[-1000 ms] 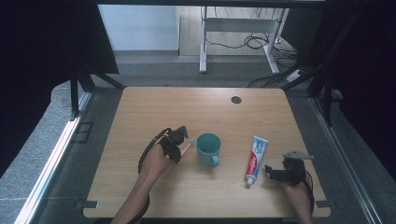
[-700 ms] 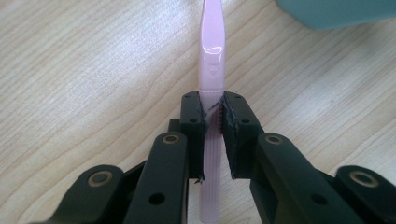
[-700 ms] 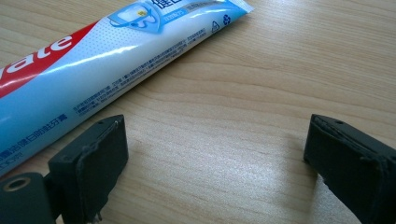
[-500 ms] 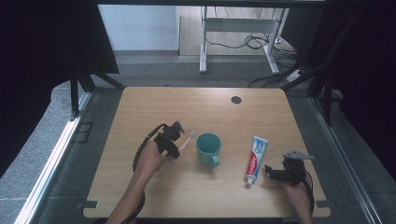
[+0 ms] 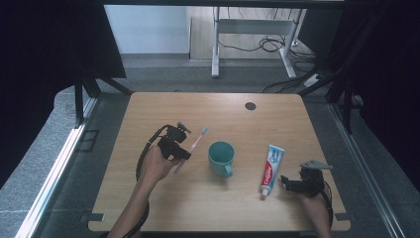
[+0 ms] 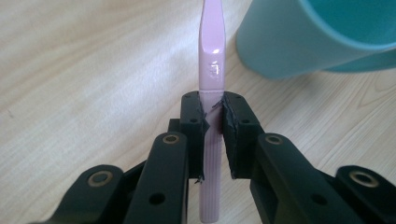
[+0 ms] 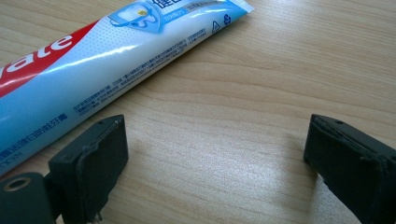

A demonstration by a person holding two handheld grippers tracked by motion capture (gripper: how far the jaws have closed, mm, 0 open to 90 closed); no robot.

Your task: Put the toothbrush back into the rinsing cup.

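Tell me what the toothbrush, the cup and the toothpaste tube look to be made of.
Toothbrush: likely smooth pink plastic; a bright glint sits on its handle.
Cup: teal, matte and even in colour, probably plastic, though glazed ceramic is possible.
Toothpaste tube: thin glossy printed plastic or laminate, with streaky highlights and a flat crimped end.

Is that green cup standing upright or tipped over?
Upright: the cup stands on its base on the table, round open mouth facing up.
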